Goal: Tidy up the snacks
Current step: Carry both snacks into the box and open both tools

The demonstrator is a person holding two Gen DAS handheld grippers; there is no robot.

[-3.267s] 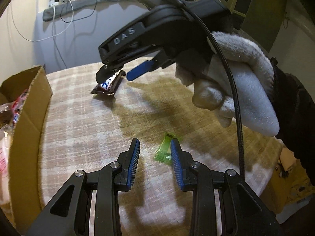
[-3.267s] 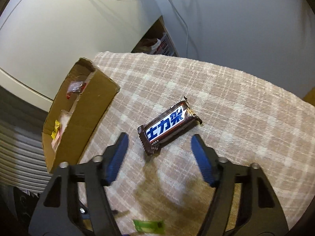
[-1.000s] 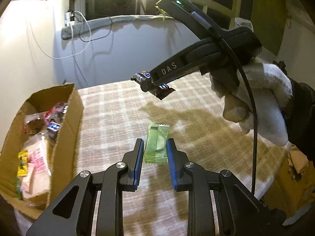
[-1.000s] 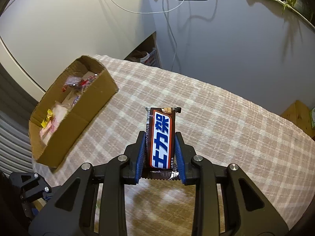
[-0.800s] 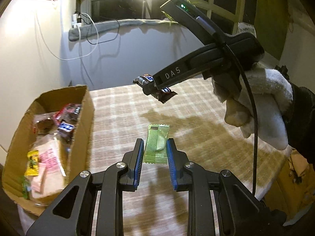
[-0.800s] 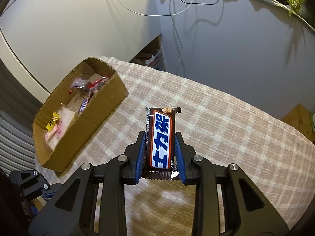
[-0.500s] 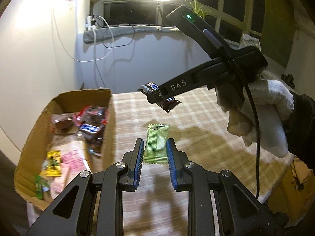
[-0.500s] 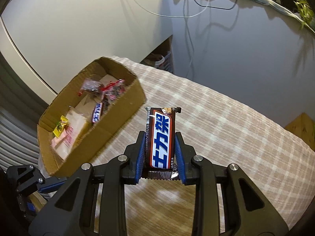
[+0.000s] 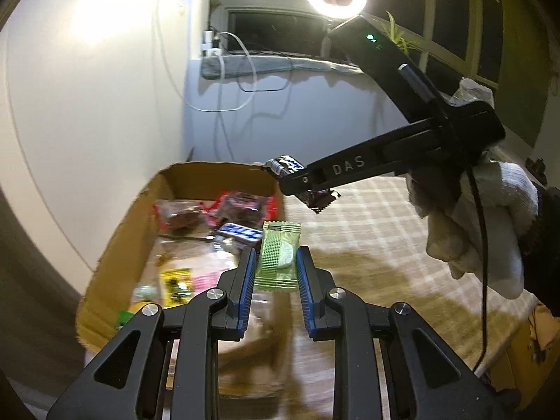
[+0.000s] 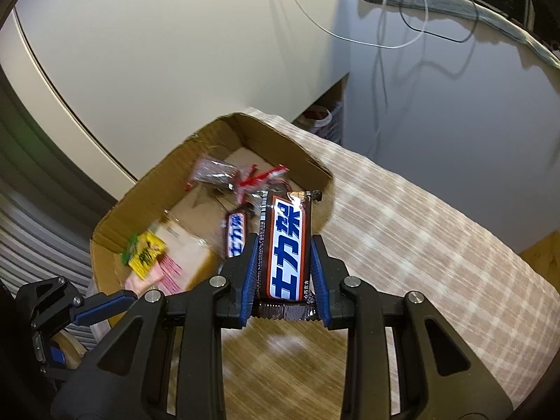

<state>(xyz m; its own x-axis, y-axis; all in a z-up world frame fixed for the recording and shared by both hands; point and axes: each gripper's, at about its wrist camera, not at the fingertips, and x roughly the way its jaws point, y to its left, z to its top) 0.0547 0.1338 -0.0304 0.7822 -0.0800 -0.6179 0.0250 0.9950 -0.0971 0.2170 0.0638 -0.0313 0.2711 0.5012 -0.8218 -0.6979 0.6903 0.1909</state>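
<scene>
Green packet (image 9: 278, 255) — brown-blue-white bar (image 10: 287, 248) — beige plaid tablecloth (image 10: 420, 245)

The left gripper (image 9: 274, 273) is clamped on a green packet (image 9: 279, 255), held level. The right gripper (image 10: 284, 276), in a white-gloved hand (image 9: 479, 231), pinches a chocolate bar (image 10: 287, 248) higher up, pointing left.

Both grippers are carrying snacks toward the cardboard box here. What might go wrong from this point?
1. The left gripper and right gripper converge on the same cardboard box; they might collide above it.
2. The chocolate bar looks level with the box's near wall; released early, it may land on the table.
3. The green packet is pinched only by its edges and may slip.
</scene>
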